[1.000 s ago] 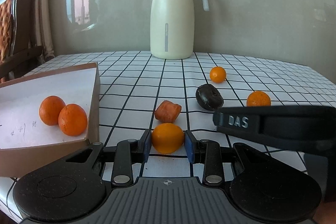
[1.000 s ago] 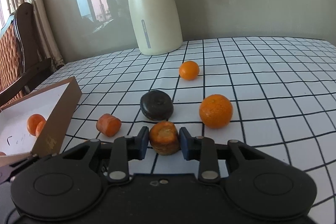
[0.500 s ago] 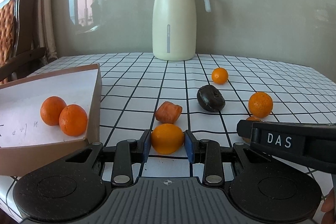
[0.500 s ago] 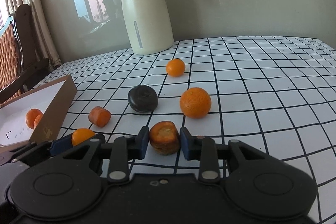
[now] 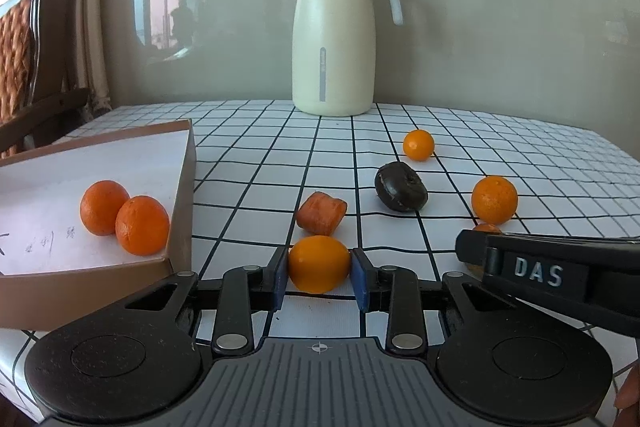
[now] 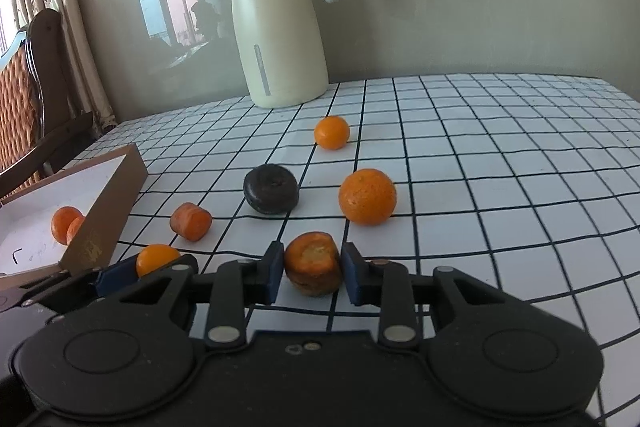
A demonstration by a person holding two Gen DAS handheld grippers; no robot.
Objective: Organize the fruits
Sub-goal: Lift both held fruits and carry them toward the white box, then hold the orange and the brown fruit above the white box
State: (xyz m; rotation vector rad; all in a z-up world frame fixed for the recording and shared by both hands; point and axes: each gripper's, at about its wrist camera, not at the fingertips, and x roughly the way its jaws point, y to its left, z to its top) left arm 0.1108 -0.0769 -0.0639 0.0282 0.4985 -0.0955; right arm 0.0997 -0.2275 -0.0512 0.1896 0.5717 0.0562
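Left gripper clamps a kumquat, long axis left-right; right gripper clamps an upright carrot stub. Two tangerines in near-left box; two oranges loose.

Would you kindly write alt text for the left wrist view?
The left hand-held gripper is shut on a small orange fruit above a checked tablecloth. A cardboard box at left holds two oranges; a cream jug stands behind.
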